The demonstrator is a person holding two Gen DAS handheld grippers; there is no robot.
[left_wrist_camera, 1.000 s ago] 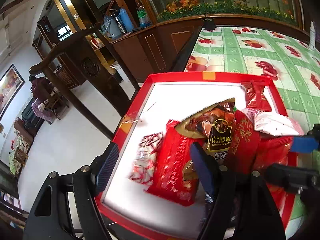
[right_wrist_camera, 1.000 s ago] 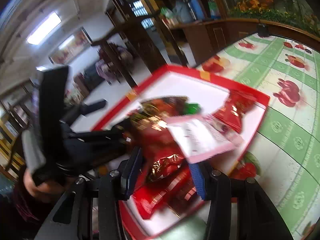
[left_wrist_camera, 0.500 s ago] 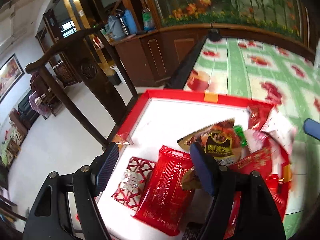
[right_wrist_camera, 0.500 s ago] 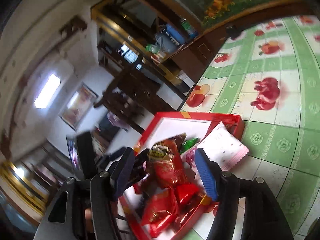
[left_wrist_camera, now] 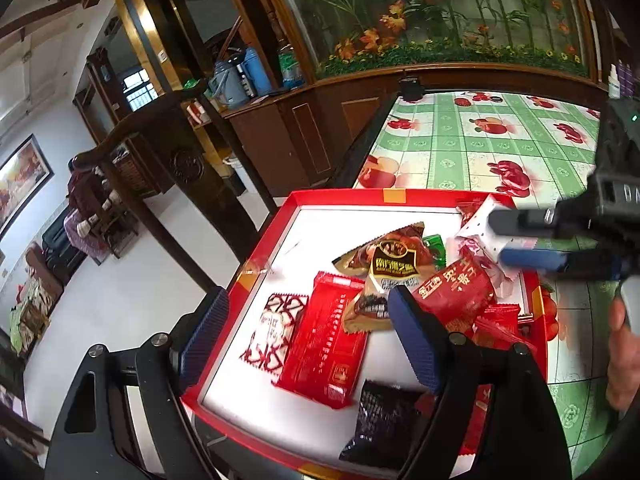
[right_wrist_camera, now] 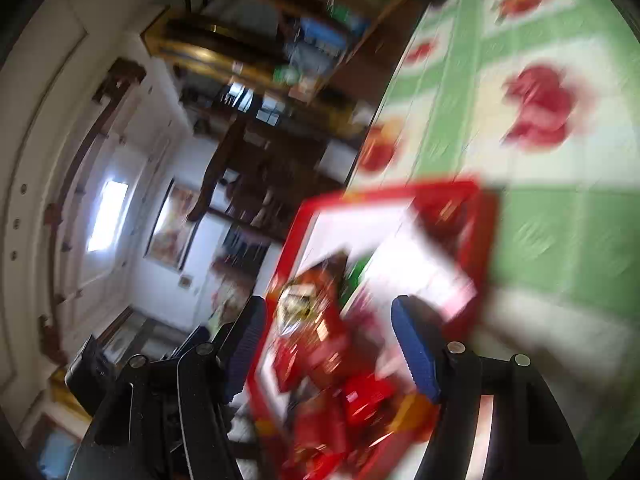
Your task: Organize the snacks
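Note:
A red-rimmed tray (left_wrist_camera: 340, 194) with a white floor holds several snack packets: a flat red packet (left_wrist_camera: 326, 344), a red-and-white lattice packet (left_wrist_camera: 274, 326), a brown-gold packet (left_wrist_camera: 390, 268), a red packet with gold writing (left_wrist_camera: 456, 292), a dark packet (left_wrist_camera: 380, 420) and a white packet (left_wrist_camera: 478, 226). My left gripper (left_wrist_camera: 308, 340) is open and empty above the flat red packet. My right gripper (left_wrist_camera: 528, 240) comes in from the right, jaws apart, over the white packet. The right wrist view is blurred: the right gripper (right_wrist_camera: 328, 344) is open above the tray (right_wrist_camera: 486, 216).
The tray sits at the left edge of a table with a green-and-white cloth printed with red fruit (left_wrist_camera: 480, 148). A dark wooden chair (left_wrist_camera: 160, 152) stands beside that edge. A wooden cabinet (left_wrist_camera: 320, 128) runs along the back.
My left gripper has pulled back and up, so more of the tray shows. My right gripper has tilted and lifted away from the pile, empty; the white packet lies at the tray's right rim.

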